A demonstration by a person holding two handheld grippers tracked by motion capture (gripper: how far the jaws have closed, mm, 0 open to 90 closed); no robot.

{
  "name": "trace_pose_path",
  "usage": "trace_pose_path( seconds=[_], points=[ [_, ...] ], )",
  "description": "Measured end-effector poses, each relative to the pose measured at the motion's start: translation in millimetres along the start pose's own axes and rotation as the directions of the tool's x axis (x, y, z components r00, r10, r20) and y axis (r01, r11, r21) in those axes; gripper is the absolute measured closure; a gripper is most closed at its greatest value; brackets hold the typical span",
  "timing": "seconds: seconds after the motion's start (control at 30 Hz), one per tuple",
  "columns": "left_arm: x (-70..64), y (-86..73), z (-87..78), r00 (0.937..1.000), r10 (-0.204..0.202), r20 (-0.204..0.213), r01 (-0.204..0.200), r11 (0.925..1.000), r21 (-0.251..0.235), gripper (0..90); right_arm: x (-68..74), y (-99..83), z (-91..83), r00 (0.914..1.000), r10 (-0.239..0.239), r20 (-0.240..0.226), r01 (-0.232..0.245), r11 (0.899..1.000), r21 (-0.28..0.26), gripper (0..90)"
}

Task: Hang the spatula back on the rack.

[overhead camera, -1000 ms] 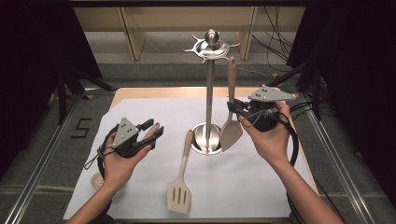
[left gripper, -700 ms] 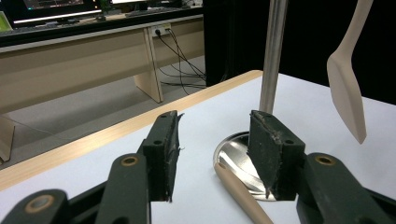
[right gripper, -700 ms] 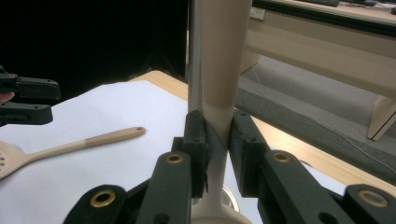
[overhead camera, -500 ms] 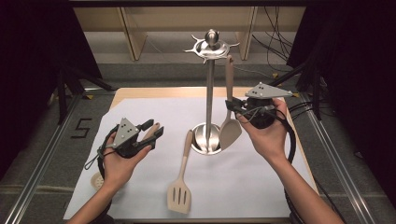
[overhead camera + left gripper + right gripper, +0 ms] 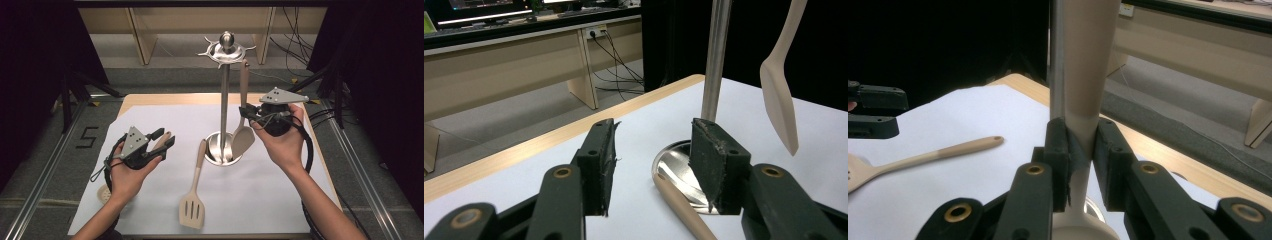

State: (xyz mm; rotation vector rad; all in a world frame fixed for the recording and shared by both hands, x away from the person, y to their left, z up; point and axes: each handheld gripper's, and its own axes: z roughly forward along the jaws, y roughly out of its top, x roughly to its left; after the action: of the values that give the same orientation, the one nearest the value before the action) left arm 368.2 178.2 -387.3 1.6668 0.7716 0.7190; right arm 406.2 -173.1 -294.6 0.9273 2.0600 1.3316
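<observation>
Right gripper (image 5: 246, 112) up beside steel stand (image 5: 224, 100), jaws pinching handle of beige spatula (image 5: 243, 132). Handle clamped between both pads in right gripper view, running straight up past jaws. Top end at the stand's hook crown (image 5: 227, 50), blade hanging below jaws, over round stand base (image 5: 216, 151). Stand pole just behind the pinched handle.

Left gripper (image 5: 165, 139) held low over white surface (image 5: 280, 190), jaws spread, nothing between them. Ahead of jaws in left gripper view: stand base, pole, hanging spatula blade further right. Slotted spatula (image 5: 194, 192) flat on surface, handle tip near left jaws and touching stand base. Well apart from right jaws.
</observation>
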Motion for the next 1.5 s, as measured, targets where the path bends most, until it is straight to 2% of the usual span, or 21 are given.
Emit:
trace_pose_path(
  seconds=[0.2,0.27,0.3,0.33,0.43,0.53,0.57,0.63,0.73,0.87,0.97,1.0,1.03,1.07,1.17,1.2,1.23,1.27,1.37,1.5],
  points=[
    [0.4,-0.2,0.0,1.0,0.002,0.0,-0.002,1.0,0.001,52.4,2.6,-0.9,0.9,0.9997,0.02,0.012,-0.02,1.0,-0.011,78.4],
    [0.3,-0.1,-0.3,1.0,0.002,-0.002,-0.002,1.0,0.004,52.4,2.5,-1.0,0.4,0.9998,0.016,0.007,-0.016,1.0,-0.001,78.3],
    [0.3,-0.2,-0.4,1.0,0.002,-0.003,-0.002,1.0,0.004,52.4,0.7,-0.7,1.4,0.9999,-0.012,0.001,0.012,1.0,-0.008,78.2],
    [0.4,-0.2,-0.5,1.0,0.003,-0.003,-0.003,1.0,0.004,52.4,1.8,-0.9,1.1,1.0,0.004,0.005,-0.004,1.0,-0.003,78.1],
    [0.7,-0.5,-0.3,1.0,0.002,-0.002,-0.002,1.0,0.001,52.3,2.5,-1.1,0.8,0.9999,-0.007,0.015,0.007,1.0,-0.012,76.4],
    [0.8,-0.6,-0.3,1.0,0.0,-0.003,0.0,1.0,0.0,52.4,3.5,-0.8,-0.8,0.9999,-0.011,0.004,0.011,1.0,-0.015,74.0],
    [0.7,-0.5,-0.3,1.0,0.0,-0.003,0.0,1.0,-0.001,52.3,3.3,-0.6,-2.0,0.9996,-0.027,0.013,0.027,1.0,-0.015,73.1],
    [0.4,-0.3,-0.6,1.0,-0.001,-0.003,0.001,1.0,-0.002,52.4,5.2,-1.1,-4.7,0.9999,-0.01,0.012,0.01,1.0,-0.015,70.4],
    [0.3,-0.1,-1.2,0.9999,0.001,-0.01,-0.001,0.9999,-0.012,52.5,5.3,-2.5,-11.0,0.9992,-0.037,0.014,0.037,0.999,-0.029,67.1],
    [0.7,1.0,-2.1,0.9998,0.0,-0.019,-0.001,0.9997,-0.023,52.9,3.8,-6.9,-21.7,0.999,-0.036,0.026,0.037,0.998,-0.053,63.3],
    [0.8,1.2,-2.6,0.9998,-0.002,-0.021,0.002,0.9997,-0.026,52.9,0.1,-11.2,-27.2,0.9994,-0.018,0.031,0.02,0.998,-0.068,62.0],
    [1.0,1.2,-2.6,0.9998,-0.004,-0.021,0.004,0.9996,-0.027,52.9,-0.7,-13.2,-29.5,0.9996,0.003,0.027,-0.002,0.998,-0.061,61.6],
    [1.4,1.2,-2.4,0.9998,-0.002,-0.02,0.002,0.9996,-0.027,52.8,-4.0,-14.9,-31.2,0.9993,-0.019,0.032,0.021,0.997,-0.071,61.3],
    [1.8,1.1,-2.3,0.9998,-0.002,-0.018,0.001,0.9996,-0.027,52.7,-4.6,-17.6,-33.3,0.9993,0.0,0.038,0.003,0.997,-0.071,61.3],
    [2.0,1.1,-1.7,0.9999,-0.009,-0.013,0.008,0.9993,-0.037,52.3,-8.6,-27.7,-38.8,0.9985,0.026,0.049,-0.024,0.998,-0.05,61.2],
    [2.0,1.6,-1.6,0.9999,-0.007,-0.011,0.007,0.9993,-0.037,52.2,-10.9,-32.5,-38.6,0.9985,0.022,0.05,-0.019,0.999,-0.05,61.5],
    [1.5,2.4,-1.3,0.9998,-0.016,-0.008,0.015,0.9991,-0.039,52.2,-11.0,-37.5,-39.5,0.9979,0.041,0.05,-0.04,0.999,-0.018,61.9],
    [1.2,3.9,-1.0,0.9998,-0.018,-0.005,0.017,0.9989,-0.044,52.2,-13.7,-42.2,-37.9,0.9988,0.021,0.045,-0.021,1.0,-0.002,62.4],
    [-0.9,10.5,-0.9,0.9999,-0.014,0.0,0.014,0.9982,-0.058,52.3,-18.3,-57.8,-39.2,0.9975,0.028,0.065,-0.031,0.999,0.036,64.2],
    [-3.7,17.3,0.6,0.9998,-0.018,0.011,0.019,0.9971,-0.074,55.1,-27.6,-71.0,-42.0,0.9949,0.044,0.09,-0.048,0.998,0.046,67.0]
  ],
)
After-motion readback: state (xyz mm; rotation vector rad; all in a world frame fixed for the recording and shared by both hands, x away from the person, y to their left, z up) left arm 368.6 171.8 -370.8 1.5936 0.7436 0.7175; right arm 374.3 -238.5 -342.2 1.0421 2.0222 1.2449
